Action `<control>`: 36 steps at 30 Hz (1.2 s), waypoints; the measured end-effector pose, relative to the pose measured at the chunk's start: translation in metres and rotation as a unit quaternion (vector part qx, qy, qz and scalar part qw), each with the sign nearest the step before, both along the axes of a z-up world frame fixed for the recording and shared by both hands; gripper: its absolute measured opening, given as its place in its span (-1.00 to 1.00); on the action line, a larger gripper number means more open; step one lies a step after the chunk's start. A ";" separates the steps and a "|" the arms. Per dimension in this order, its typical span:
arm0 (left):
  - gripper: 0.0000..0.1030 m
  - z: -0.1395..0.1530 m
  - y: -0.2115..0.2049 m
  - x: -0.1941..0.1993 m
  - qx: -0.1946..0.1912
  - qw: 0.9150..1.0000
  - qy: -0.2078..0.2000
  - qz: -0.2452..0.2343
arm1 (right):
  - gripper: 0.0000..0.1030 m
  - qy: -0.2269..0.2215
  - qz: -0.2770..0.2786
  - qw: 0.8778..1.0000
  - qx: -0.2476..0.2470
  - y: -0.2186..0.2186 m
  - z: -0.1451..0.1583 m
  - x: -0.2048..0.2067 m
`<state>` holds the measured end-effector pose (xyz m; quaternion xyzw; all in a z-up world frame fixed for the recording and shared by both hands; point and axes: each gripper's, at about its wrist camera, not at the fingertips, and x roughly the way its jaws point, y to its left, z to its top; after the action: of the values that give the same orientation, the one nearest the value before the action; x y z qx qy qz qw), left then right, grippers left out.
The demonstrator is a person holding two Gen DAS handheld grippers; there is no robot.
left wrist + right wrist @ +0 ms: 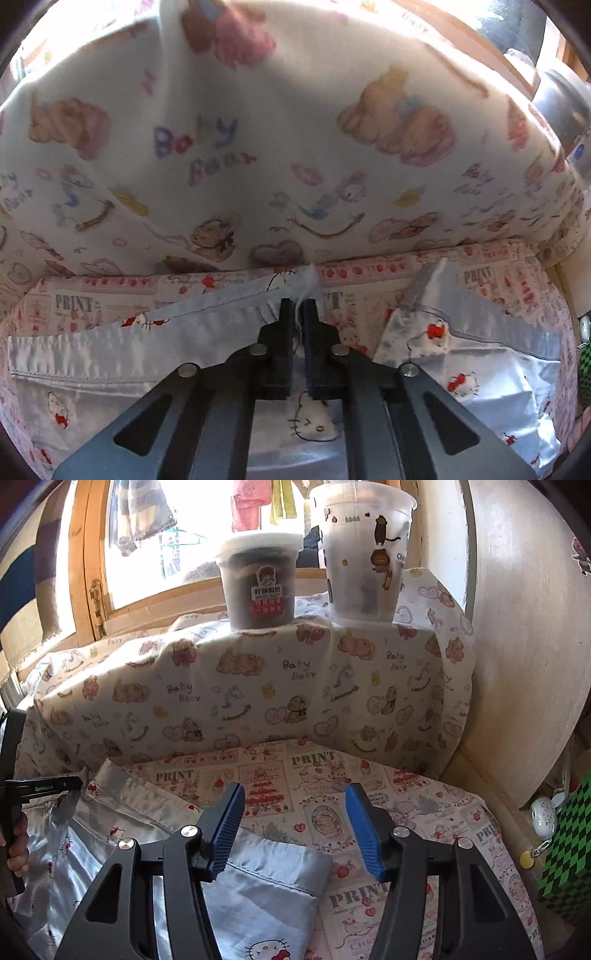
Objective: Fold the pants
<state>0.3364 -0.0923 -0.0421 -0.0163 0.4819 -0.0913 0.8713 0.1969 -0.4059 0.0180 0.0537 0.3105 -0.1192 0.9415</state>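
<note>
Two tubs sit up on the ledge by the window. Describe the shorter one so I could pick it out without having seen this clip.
Find the wooden-framed window, then the ledge below it draped in the Baby Bear cloth. Two containers stand there side by side; the shorter tub is the left one. It has dark contents, a white lid and a red-and-white label, unlike the taller frosted tub with cartoon animals.

bear-print cover [258,686] | two tubs [258,579] [364,554] on top | checkered box [565,853] at right

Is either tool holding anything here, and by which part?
The left tool is shut on the pants, pinching a raised edge of the fabric. The right tool is open and holds nothing.
</note>
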 end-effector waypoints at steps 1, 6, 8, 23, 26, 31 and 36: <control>-0.96 0.001 0.001 0.000 0.003 1.000 -0.009 0.004 | 0.14 0.003 -0.001 1.000 0.002 -0.001 -0.001 0.001; -0.83 0.007 0.007 0.001 -0.007 0.999 -0.022 0.024 | 0.13 0.042 -0.021 0.998 0.034 -0.021 -0.008 0.003; -0.11 0.009 0.006 -0.001 -0.022 1.000 -0.010 0.015 | 0.13 0.052 -0.030 0.997 0.038 -0.027 -0.010 0.002; -0.34 0.021 -0.069 -0.003 -0.046 0.994 -0.028 -0.100 | -0.32 0.151 0.006 0.973 0.175 -0.041 -0.063 0.013; -0.94 0.016 -0.079 -0.001 -0.029 0.993 -0.028 -0.110 | -0.79 0.150 0.001 0.974 0.171 -0.041 -0.065 0.016; -0.95 0.021 -0.077 -0.008 -0.011 0.991 -0.074 -0.108 | -0.96 0.101 -0.001 0.986 0.131 -0.040 -0.055 0.019; -0.94 0.023 -0.082 -0.002 0.021 0.991 -0.090 -0.100 | -0.96 0.055 0.001 0.995 0.078 -0.033 -0.052 0.023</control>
<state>0.3340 -0.1741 -0.0192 0.0588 0.4025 -0.1691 0.8977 0.2201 -0.4392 -0.0338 0.1201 0.3699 -0.0967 0.9162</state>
